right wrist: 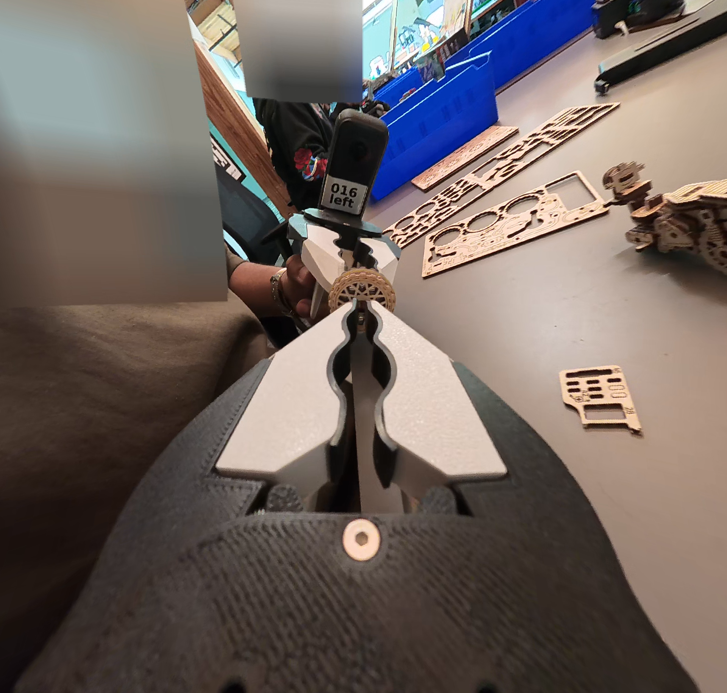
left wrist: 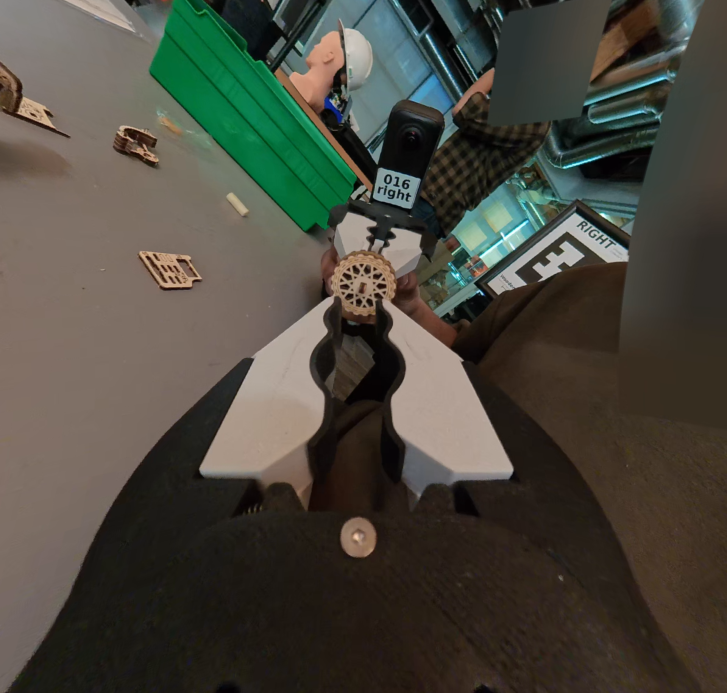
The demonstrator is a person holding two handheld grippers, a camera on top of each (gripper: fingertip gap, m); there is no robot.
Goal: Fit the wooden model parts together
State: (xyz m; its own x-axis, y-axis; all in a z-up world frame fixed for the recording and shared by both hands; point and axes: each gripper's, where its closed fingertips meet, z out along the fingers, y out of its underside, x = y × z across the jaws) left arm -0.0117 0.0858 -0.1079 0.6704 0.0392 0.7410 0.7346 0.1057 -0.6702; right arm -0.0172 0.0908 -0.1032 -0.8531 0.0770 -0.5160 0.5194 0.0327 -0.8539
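Wooden wheel [left wrist: 362, 283] pinched between both grippers' fingers [left wrist: 299, 363]; green bin [left wrist: 244, 111] beside.

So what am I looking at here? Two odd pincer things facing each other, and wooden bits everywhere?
No robot: a person holds two hand-operated pincers, each with a camera looking along its fingers. One picture comes from the left gripper, the other from the right gripper, so each also shows its partner opposite. Between them, above the grey table, they hold a small wooden wheel with lattice spokes; each seems closed on the wheel assembly. On the table lie punched-out wooden sheets, a small loose panel, a part-built model and a green bin.
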